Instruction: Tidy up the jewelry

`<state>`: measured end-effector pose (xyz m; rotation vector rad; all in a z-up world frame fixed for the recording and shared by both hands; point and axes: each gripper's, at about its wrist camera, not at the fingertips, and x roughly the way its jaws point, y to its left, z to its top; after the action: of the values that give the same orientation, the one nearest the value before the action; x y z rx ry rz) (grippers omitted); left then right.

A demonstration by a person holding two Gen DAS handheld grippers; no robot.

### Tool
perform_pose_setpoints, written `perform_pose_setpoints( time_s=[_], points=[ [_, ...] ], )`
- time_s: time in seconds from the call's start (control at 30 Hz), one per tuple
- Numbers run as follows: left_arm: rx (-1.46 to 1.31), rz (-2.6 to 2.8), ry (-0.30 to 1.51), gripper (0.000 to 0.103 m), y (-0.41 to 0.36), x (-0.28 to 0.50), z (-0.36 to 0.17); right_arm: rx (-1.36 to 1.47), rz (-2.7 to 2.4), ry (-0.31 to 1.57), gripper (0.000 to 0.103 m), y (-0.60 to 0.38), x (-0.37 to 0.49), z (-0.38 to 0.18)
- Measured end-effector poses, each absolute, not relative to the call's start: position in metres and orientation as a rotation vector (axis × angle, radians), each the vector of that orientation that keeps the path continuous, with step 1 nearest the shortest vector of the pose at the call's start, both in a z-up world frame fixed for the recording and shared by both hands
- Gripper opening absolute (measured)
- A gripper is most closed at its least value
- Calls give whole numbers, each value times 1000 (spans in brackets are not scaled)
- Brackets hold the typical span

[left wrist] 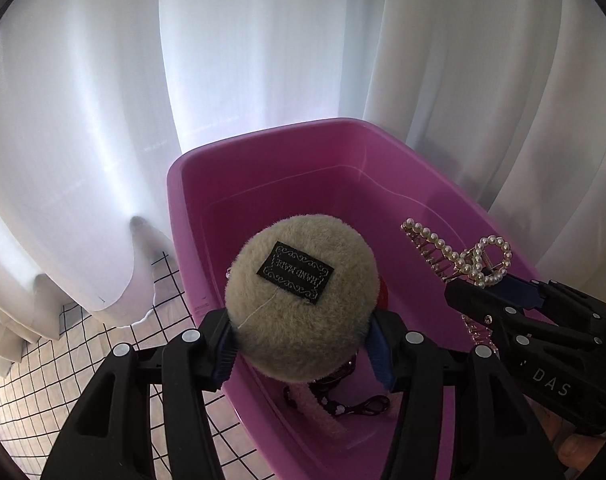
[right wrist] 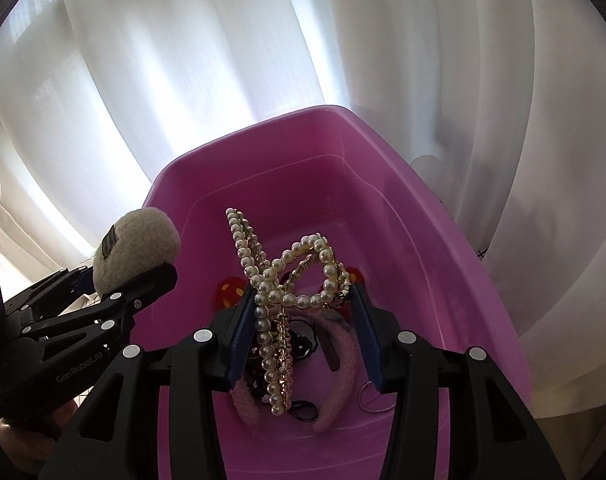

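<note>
Now both loaded claws, left claw (left wrist: pixel 303 344) and right claw (right wrist: pixel 303 332), over bin (left wrist: pixel 271 140).

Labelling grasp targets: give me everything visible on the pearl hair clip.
The pearl hair clip is a gold-toned metal claw clip with toothed prongs and a visible spring, its curved arms and looped handles lined with white pearl-like beads. It hangs tilted above the pink bin, gripped between the blue pads of the right claw, long arm pointing up and away. It touches nothing else; the left claw holds a furry beige piece beside it.
</note>
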<state>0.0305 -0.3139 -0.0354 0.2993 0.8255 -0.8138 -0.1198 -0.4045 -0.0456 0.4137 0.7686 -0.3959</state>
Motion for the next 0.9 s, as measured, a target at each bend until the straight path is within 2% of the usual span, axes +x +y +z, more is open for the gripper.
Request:
perform_pose_setpoints(
  time_s=[0.07,0.17,0.23,0.27,0.37,0.6,0.9],
  points=[
    [301,-808,832,58,-317,33,-38,399,-410,775,45,-405,-118,-46],
    [299,-795,845,71,-318,37,-40,404,-411,793,47,-401,-118,-42],
    [296,-804,847,76,-319,37,-40,403,-417,780,57,-401,-118,-38],
    [298,-800,844,77,-319,37,-39,405,-424,769,59,-402,-119,-37],
    [292,-781,841,88,-318,39,-37,409,-436,750,63,-404,-122,-31],
    [258,-744,857,94,-311,44,-32,428,-452,728,63,-403,-127,-22],
    [267,-621,877,96,-299,43,-22,416,-460,718,64,-389,-129,-14]
  ],
)
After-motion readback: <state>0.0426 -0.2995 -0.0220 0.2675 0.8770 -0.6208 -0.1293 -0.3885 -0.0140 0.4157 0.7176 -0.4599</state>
